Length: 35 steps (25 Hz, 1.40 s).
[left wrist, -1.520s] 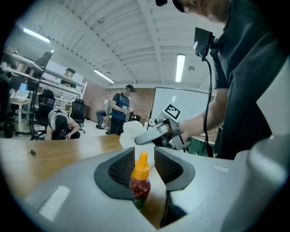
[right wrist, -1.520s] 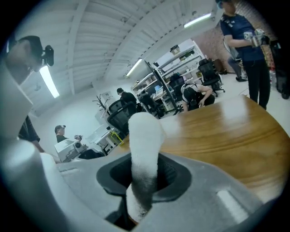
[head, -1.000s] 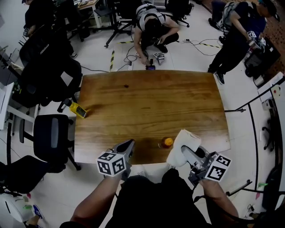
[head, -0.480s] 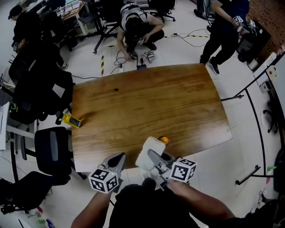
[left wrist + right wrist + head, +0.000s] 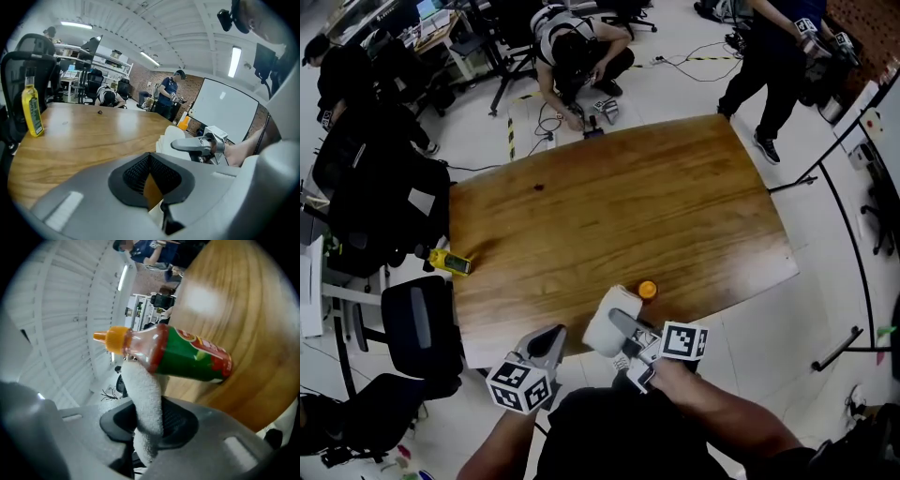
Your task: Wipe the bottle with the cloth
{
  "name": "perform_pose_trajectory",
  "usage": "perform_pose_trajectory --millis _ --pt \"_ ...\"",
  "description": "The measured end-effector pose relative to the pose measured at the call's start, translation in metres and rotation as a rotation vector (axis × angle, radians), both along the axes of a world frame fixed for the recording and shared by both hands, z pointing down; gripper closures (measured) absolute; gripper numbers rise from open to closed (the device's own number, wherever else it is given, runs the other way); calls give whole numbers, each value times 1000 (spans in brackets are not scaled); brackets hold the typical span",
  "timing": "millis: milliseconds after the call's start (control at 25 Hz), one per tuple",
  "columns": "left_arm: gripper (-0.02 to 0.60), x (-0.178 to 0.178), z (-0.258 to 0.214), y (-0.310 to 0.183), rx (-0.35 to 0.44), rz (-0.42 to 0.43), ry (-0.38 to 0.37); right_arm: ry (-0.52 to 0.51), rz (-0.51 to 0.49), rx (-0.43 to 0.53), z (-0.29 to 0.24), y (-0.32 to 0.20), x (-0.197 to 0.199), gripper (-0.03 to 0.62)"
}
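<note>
A sauce bottle (image 5: 187, 355) with an orange cap, red contents and a green label stands near the front edge of the wooden table (image 5: 609, 216). From above only its orange cap (image 5: 647, 289) shows. My right gripper (image 5: 623, 330) is shut on a white cloth (image 5: 612, 319), just left of the bottle and nearer me. In the right gripper view the cloth (image 5: 146, 399) hangs pinched between the jaws of that gripper (image 5: 147, 427), its top against the bottle's neck. My left gripper (image 5: 551, 339) is shut and empty at the table's front edge, seen likewise in its own view (image 5: 152, 187).
A yellow bottle (image 5: 450, 262) stands at the table's left edge (image 5: 32, 110). Black office chairs (image 5: 412, 314) sit to the left. A person crouches on the floor past the far edge (image 5: 577, 47); another stands at the far right (image 5: 769, 56).
My right gripper has carried the cloth from the bottle's right side across to its near left. The left gripper stays shut at the front edge.
</note>
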State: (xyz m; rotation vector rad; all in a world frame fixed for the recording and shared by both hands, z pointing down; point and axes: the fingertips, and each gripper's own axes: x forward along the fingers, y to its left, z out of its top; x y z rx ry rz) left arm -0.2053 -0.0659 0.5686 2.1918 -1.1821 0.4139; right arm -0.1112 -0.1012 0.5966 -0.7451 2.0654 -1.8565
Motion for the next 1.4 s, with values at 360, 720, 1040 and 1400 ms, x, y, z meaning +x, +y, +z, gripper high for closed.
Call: perform_pose_trajectory --millis 360,720,1040,1400 --pt "568 1 0 -1 -21 -11 -1 -11 -95 -300 48 36 -4 517" --pt "568 35 4 4 -120 53 72 349 -310 -22 -6 54 63 517" --pt "568 52 -26 18 -63 13 105 588 -441 281 -40 65 112 517" --pt "568 102 -45 71 -41 -134 91 573 -455 533 -97 106 177 517"
